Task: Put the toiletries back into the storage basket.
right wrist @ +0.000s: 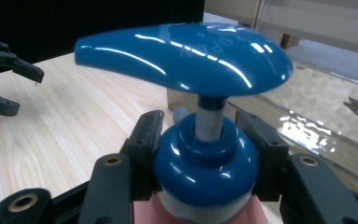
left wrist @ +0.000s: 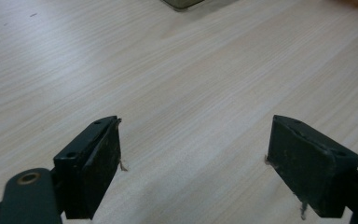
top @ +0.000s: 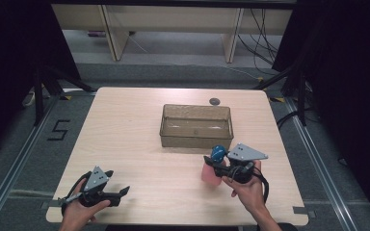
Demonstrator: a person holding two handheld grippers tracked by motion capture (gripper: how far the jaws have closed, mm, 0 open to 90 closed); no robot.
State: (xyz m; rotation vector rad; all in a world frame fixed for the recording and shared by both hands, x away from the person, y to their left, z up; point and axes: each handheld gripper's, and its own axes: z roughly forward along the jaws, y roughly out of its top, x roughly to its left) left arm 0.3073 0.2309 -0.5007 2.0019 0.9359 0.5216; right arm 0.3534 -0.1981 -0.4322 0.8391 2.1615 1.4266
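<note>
Right gripper [right wrist: 205,154] clamps the pink pump bottle [top: 211,172] by its blue collar, while left gripper [left wrist: 193,163] gapes wide over bare table [left wrist: 168,84].

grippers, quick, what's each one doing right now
Left gripper: open, nothing between its jaws, above bare table.
Right gripper: shut on the pump bottle, at its blue collar.

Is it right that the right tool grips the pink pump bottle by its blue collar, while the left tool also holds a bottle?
Not quite. The right tool does grip the pump bottle by its collar, but the left tool is open with nothing in it, as the left gripper view shows.
</note>
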